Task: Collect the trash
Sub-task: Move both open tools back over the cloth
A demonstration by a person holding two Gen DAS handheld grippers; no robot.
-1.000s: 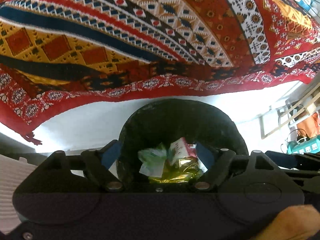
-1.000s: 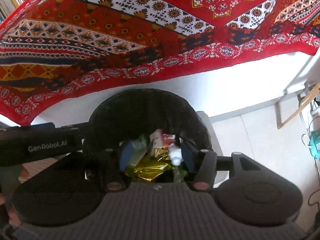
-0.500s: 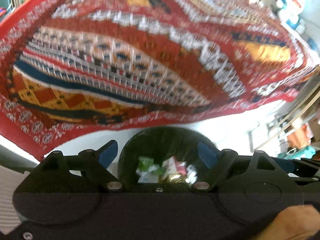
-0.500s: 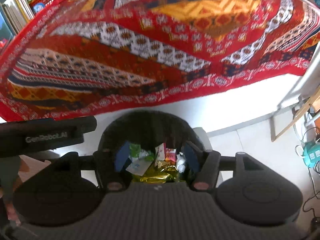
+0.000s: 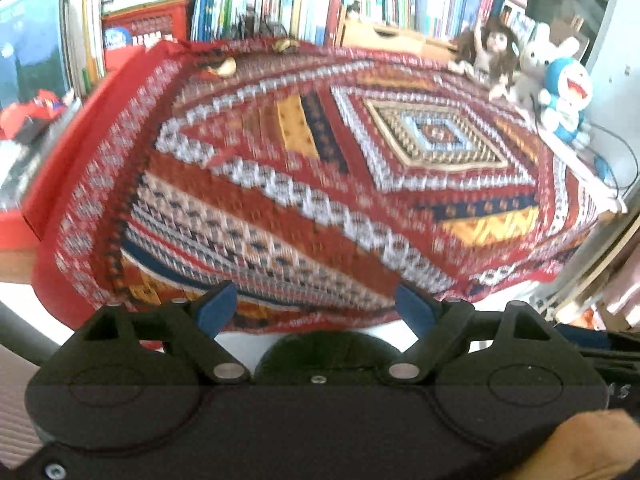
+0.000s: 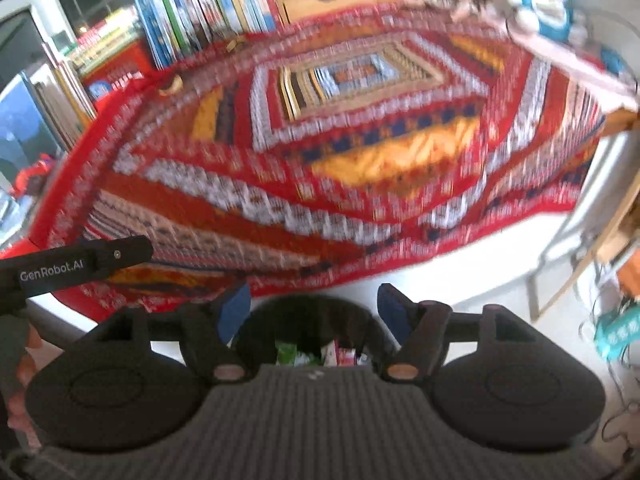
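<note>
Both views have swung up since a second ago: the bin filled the lower middle then, now the whole patterned red woven cloth (image 5: 304, 184) on the desk shows, with bookshelves behind. Views blurred.

Far left on the cloth: two small curled yellowish scraps (image 5: 224, 67), (image 5: 286, 44), maybe peel; too blurred to be sure. Likely the next trash.

Left hand-held gripper (image 5: 316, 310): jaws wide apart, nothing between the blue pads (image 5: 214, 308). Its black body also shows at the left of the right view.

Round black trash bin (image 6: 312, 320) sits near, below the desk's front edge, between the two tools; only its rim shows in the left view. Green, pink and white wrappers (image 6: 292, 354) lie inside it, partly hidden by the tool body.

Right hand-held gripper (image 6: 314, 314): jaws have just been opening, now wide, nothing held; bin seen through the gap but not touched.

Far right: plush toys (image 5: 560, 92) on the desk edge, not trash.

Judgement: the last drop is done, the wrappers stay in the bin, both tools free. Next step looks like reaching far left for the scraps.
</note>
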